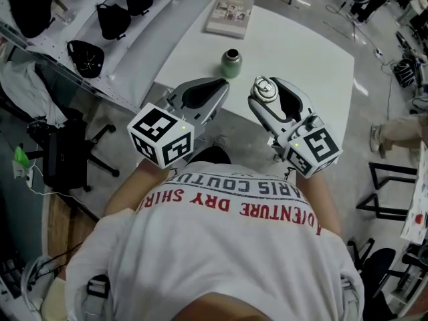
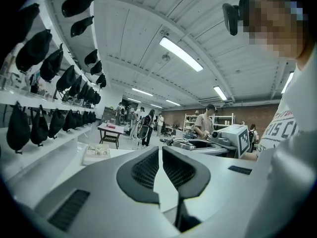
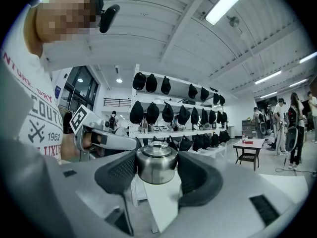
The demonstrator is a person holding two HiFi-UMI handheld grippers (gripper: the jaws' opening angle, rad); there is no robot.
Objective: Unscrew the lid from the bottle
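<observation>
Your right tool [image 3: 157, 176] pinches the metal lid [image 3: 157, 161] between its pads, held off the table [image 1: 301, 52]. Your left tool [image 2: 160, 155] is pressed together with nothing in it. The green bottle [image 1: 231, 63] stands toward the table's near edge, and a book [image 1: 229, 15] lies at its far left corner.

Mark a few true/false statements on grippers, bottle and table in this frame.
1. The right gripper grips a silver lid. True.
2. The left gripper clamps the green bottle. False: its jaws are together with nothing between them, and the bottle stands apart on the table.
3. The bottle lies on its side. False: it stands upright.
4. A booklet lies on the table beyond the bottle. True.
</observation>
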